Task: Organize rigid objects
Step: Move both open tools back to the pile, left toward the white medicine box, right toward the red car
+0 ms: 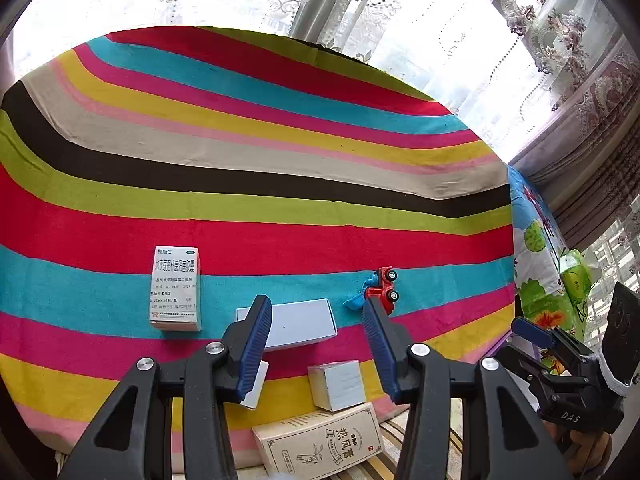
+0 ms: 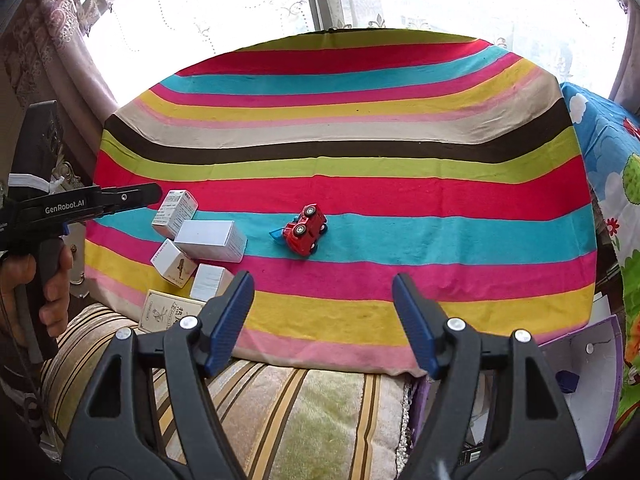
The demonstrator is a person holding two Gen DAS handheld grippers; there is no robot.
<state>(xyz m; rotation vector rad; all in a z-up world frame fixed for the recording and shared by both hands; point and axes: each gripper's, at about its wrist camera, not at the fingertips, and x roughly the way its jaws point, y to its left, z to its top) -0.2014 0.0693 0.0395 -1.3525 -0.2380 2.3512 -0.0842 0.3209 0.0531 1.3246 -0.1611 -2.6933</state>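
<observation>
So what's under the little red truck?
The red toy truck lies tipped on its side on the striped cloth, across the blue stripe, wheels showing. A blue scoop pokes out beside it. The patch of cloth directly beneath the truck is covered, so unseen.

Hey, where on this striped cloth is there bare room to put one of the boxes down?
The far half of the striped cloth, behind the red toy truck, is bare. So is the stretch to the truck's right, out to the cloth's edge. It is crowded at the near left corner, where the boxes cluster.

Striped cloth (image 2: 360,160) on table, lace curtains (image 1: 400,20), bright window (image 2: 240,8), striped cushion (image 2: 312,412)
</observation>
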